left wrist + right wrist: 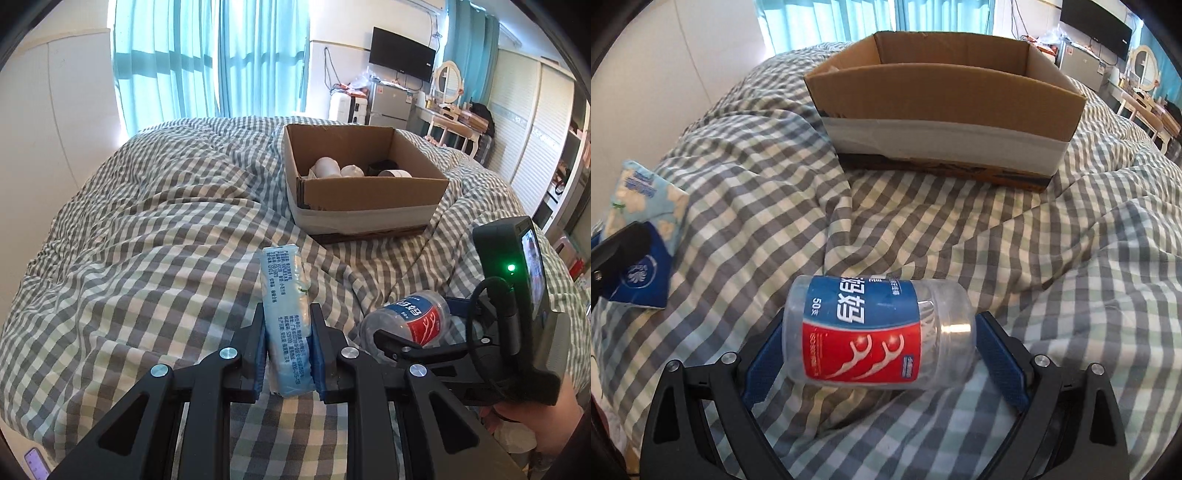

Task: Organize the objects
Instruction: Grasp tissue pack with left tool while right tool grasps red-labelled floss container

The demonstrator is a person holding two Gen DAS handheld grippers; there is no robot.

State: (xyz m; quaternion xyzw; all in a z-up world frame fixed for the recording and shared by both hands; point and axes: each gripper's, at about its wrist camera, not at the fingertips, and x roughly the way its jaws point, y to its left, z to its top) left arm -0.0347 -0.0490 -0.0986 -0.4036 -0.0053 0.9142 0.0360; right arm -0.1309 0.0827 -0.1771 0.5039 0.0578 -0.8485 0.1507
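Note:
My left gripper (288,314) is shut on a light-blue tissue pack (282,280), which stands upright between its blue pads above the checked quilt. The right wrist view shows the same pack (646,199) at the far left. A clear floss-pick jar (871,332) with a blue and red label lies on its side on the quilt. My right gripper (881,325) is open around it, one pad at each end of the jar. The left wrist view has that jar (410,317) at lower right, with a hand holding the right gripper (421,321).
An open cardboard box (369,192) sits on the checked quilt (166,240) beyond both grippers and holds white round items and something dark. Teal curtains, a small fridge (388,103), a wall television and a dressing table stand behind the bed. A wardrobe lines the right wall.

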